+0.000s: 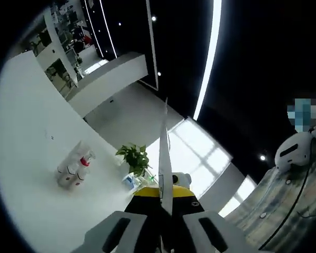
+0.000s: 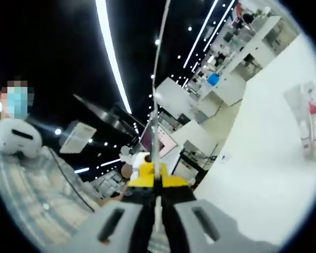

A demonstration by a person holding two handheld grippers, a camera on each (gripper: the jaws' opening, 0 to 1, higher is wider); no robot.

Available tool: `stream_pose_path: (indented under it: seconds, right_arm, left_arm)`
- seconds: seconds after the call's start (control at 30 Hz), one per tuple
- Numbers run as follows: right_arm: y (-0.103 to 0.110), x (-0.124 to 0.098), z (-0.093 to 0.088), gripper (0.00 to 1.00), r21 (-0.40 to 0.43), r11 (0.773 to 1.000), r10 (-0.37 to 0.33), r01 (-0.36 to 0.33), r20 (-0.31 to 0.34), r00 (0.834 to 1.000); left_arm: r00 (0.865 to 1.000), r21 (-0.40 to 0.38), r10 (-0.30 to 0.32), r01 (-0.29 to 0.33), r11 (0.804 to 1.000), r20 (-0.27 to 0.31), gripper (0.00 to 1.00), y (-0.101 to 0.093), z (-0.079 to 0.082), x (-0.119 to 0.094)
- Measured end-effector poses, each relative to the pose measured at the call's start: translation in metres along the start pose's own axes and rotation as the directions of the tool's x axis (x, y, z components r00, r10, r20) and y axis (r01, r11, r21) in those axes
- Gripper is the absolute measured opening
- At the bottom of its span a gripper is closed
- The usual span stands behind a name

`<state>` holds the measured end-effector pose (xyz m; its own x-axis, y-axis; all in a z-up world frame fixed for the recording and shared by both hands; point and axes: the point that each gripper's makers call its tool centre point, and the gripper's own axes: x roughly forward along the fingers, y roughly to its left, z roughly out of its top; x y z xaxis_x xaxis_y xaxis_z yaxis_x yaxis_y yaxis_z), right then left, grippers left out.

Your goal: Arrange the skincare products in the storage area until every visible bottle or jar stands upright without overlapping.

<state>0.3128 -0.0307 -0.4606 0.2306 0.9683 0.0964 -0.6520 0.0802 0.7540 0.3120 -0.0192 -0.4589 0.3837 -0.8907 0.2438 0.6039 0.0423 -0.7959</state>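
White table (image 1: 26, 158) takes up most of the left gripper view, strongly tilted, so the camera is rolled hard. It also runs down the right side of the right gripper view (image 2: 263, 153), likewise tilted. Both grippers are raised and aimed outward across the room, not down at the table.

Person in a plaid shirt (image 1: 295, 211) at the right edge of the left gripper view, w/ a white headset-like unit at the shoulder; same person at left in the right gripper view (image 2: 37, 190).

Left gripper (image 1: 165, 158): jaws pressed together into one thin blade, nothing between them. Right gripper (image 2: 157, 142): jaws also pressed together, nothing held.

Bottles (image 1: 73, 168): small cluster of clear ones, one w/ a red cap, standing upright on the table, well apart from the left gripper. In the right gripper view the bottles (image 2: 307, 124) sit near the right edge, far from the jaws.

Plant (image 1: 134, 158) near the table's far edge, a small blue item just beside it; can't tell what it is.
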Motion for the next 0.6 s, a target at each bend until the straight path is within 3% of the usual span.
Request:
stream_pose_path:
  seconds: [0.2,0.27,0.33,0.4,0.6]
  right_arm:
    - [0.005,-0.001,-0.003,0.0,0.028,0.999,0.022,-0.021,-0.022,1.0]
    - [0.003,-0.004,-0.006,0.0,0.046,0.999,0.019,-0.017,-0.048,0.999]
    - [0.004,-0.007,-0.007,0.0,0.05,0.999,0.023,-0.02,-0.054,0.998]
    - [0.005,-0.007,-0.008,0.0,0.055,0.998,0.031,-0.027,-0.057,0.998]
    - [0.012,-0.005,-0.004,0.0,0.061,0.996,0.071,-0.068,-0.043,0.997]
  left_arm:
    - [1.0,-0.035,-0.015,0.014,0.999,-0.001,0.03,-0.002,-0.001,-0.002]
    - [0.999,-0.045,0.017,-0.015,0.999,0.044,0.05,0.004,0.01,-0.006]
    - [1.0,-0.055,0.004,-0.003,0.998,0.031,0.04,0.003,0.013,-0.011]
    - [1.0,-0.017,-0.015,0.015,1.0,-0.005,0.03,-0.003,0.011,-0.011]
    - [0.999,-0.049,-0.052,0.053,0.997,0.016,0.01,-0.01,0.014,-0.01]
